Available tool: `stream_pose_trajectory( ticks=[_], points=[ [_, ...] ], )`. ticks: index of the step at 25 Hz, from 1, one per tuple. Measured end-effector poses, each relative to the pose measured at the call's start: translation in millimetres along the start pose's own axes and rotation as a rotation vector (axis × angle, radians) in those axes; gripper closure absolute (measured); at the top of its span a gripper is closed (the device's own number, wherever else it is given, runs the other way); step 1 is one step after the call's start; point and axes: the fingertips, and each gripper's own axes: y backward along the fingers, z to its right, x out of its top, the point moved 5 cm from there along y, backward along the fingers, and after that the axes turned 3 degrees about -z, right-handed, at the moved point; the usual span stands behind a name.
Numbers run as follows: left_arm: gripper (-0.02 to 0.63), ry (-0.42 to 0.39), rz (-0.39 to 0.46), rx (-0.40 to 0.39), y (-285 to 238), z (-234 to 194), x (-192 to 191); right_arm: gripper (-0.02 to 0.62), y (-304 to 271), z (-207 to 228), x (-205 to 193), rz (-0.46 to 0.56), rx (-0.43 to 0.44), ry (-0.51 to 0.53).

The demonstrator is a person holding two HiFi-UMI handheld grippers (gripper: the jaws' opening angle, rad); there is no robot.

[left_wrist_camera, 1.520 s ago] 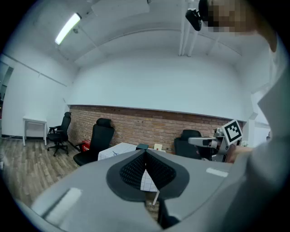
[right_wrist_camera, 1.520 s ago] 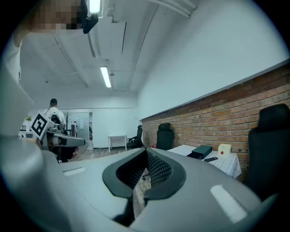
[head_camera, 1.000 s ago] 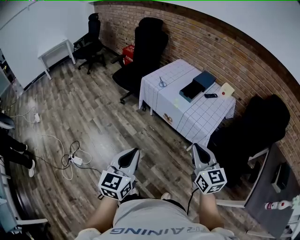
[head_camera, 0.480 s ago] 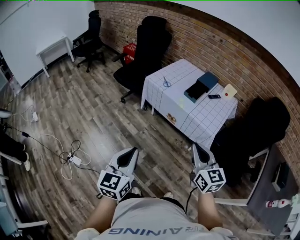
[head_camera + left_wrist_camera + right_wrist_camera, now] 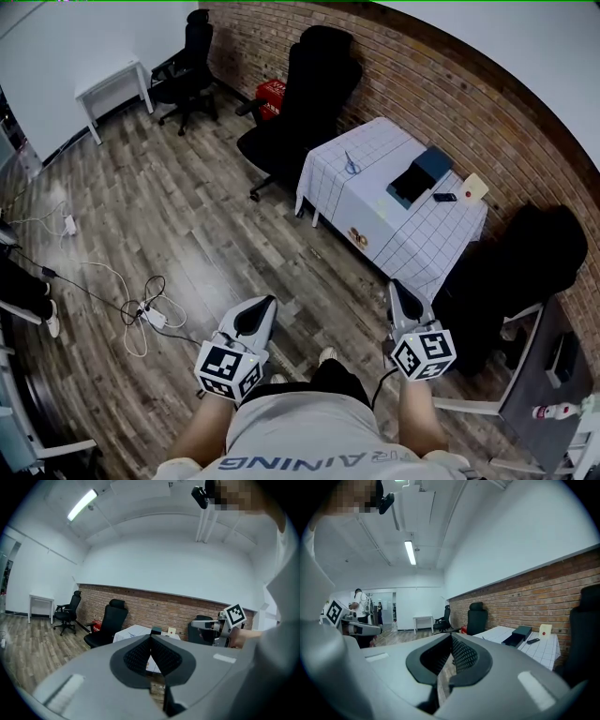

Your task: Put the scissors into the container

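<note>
Left tongs [image 5: 265,303] and right tongs [image 5: 395,287] closed, empty, scissors [image 5: 352,166] and container [image 5: 419,176] on table [image 5: 412,239] well ahead, black chair [image 5: 309,94] beside it

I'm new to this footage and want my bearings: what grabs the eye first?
The white checked table by the brick wall at upper right, with scissors near its left end and a dark container mid-table. In the foreground, the left gripper and right gripper are shut and empty, well short of it.

Floor [image 5: 187,216]: wood planks, low sheen. Wall [image 5: 450,103]: rough brick. Counter [image 5: 384,234]: checked cloth cover. Left tongs [image 5: 151,638] and right tongs [image 5: 451,637]: matt grey plastic, textured pads [image 5: 138,657].
</note>
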Motion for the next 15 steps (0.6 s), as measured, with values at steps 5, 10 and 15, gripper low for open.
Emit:
stream_pose_trajectory(
  ticks=[5,10,15],
  points=[
    [0.604,0.010,-0.013,0.016,-29.5,-19.6,2.4,0.581,-40.0,17.8,-0.1,-0.015,0.009,-0.007],
    [0.604,-0.002,-0.016,0.034,-72.4,-39.3,21.1,0.581,-86.8,41.9,11.9,-0.003,0.029,-0.020],
    [0.604,-0.023,-0.007,0.042,-128.8,-50.8,49.1,0.581,-131.1,80.8,30.7,-0.005,0.040,-0.024]
  ],
)
